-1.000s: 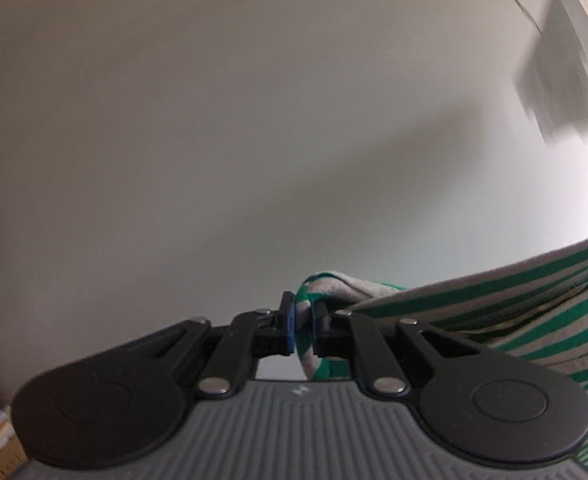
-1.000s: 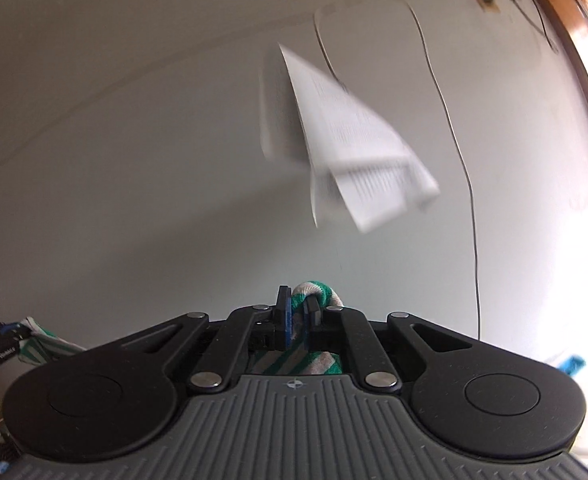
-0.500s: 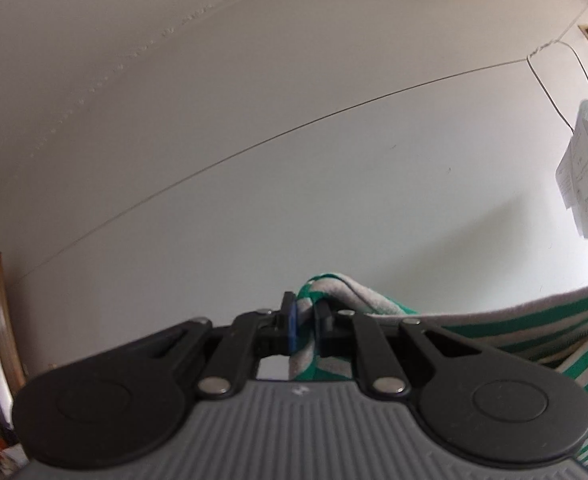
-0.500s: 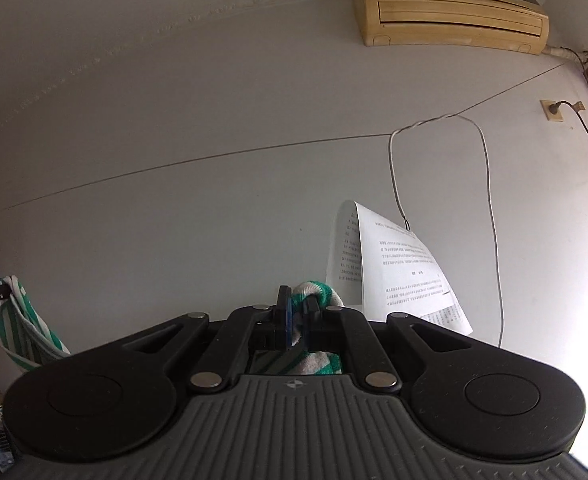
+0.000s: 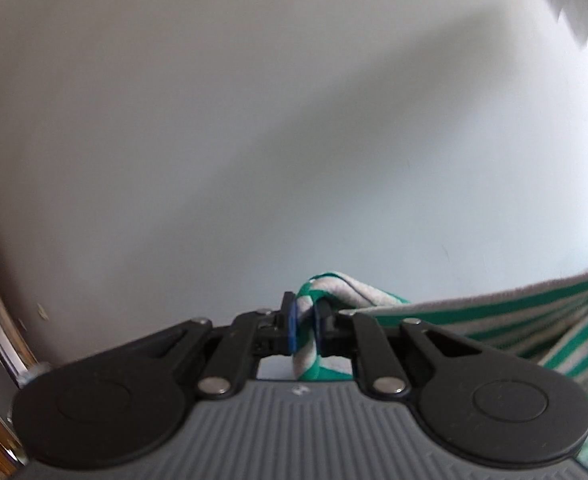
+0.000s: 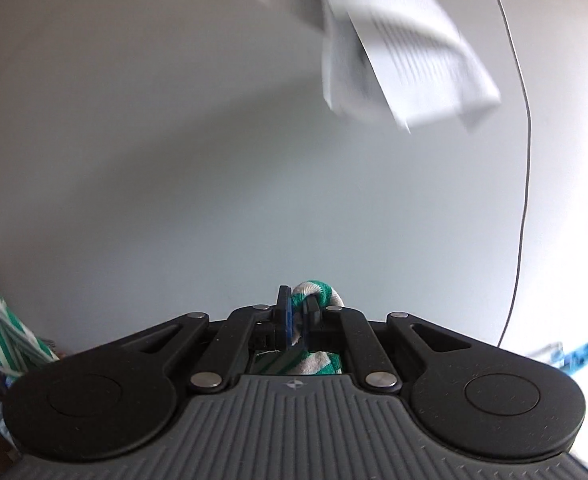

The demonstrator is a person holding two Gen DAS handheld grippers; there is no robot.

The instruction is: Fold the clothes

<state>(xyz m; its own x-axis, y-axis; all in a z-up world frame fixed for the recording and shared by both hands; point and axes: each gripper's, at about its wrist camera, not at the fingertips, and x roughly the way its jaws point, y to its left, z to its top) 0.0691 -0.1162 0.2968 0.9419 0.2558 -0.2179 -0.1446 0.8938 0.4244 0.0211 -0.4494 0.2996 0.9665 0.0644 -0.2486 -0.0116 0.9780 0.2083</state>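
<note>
1. Your left gripper pinched the striped garment, cloth bunched between its fingers and trailing right.
2. Your right gripper clamped another fold, bulging past its fingertips.

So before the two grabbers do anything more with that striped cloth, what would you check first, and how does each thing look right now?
1. Left gripper pinches the green-and-white striped garment: ok, cloth is bunched between its pads.
2. Right gripper pinches the same fabric: ok, a striped fold pokes out above its pads.
3. Cloth between the grippers hangs free of snags: cannot tell, only a stretch leading off to the right in the left view.
4. Surface to lay it on: cannot tell, both cameras face the wall.
5. Hanging paper sheets clear of the cloth: ok, well above.
</note>
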